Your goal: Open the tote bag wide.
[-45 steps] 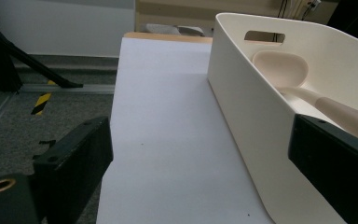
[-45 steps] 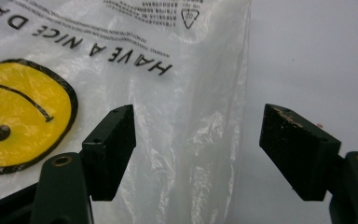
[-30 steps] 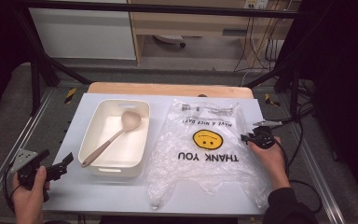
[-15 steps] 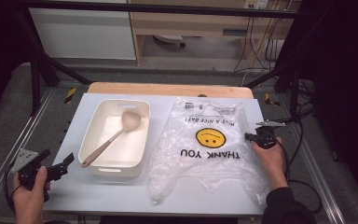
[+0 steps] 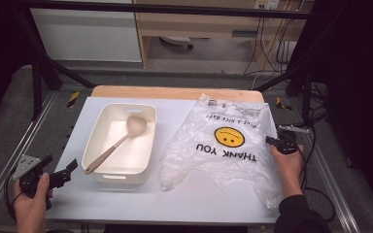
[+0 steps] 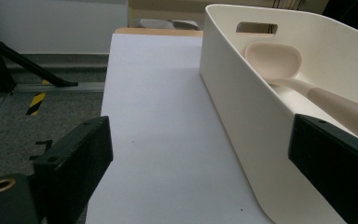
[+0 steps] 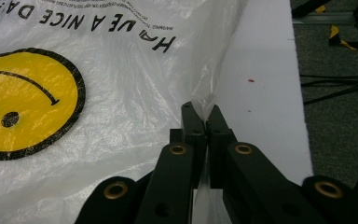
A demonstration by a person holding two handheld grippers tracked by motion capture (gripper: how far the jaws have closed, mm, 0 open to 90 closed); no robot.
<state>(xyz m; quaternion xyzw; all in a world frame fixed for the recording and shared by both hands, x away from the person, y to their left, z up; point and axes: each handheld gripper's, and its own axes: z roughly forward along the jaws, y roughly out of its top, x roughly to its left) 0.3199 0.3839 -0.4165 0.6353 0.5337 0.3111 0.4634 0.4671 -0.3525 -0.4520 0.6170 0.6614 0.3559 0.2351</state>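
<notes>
Clear plastic bag point(image 5: 223, 145) lies flat, right of the cream bin point(image 5: 121, 143) on the table point(image 5: 184, 204). Left tongs point(image 6: 200, 172): apart, empty, beside the bin wall. Right tongs point(image 7: 204, 122): clamped on the bag's right edge; thin film could slip out or tear if yanked.

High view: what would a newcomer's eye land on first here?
The clear plastic bag with its yellow smiley face sprawls over the table's right half, its right edge pinched in the shut right gripper. Left of it sits a cream tub with a wooden spoon inside, and the left gripper waits open beside it.
</notes>
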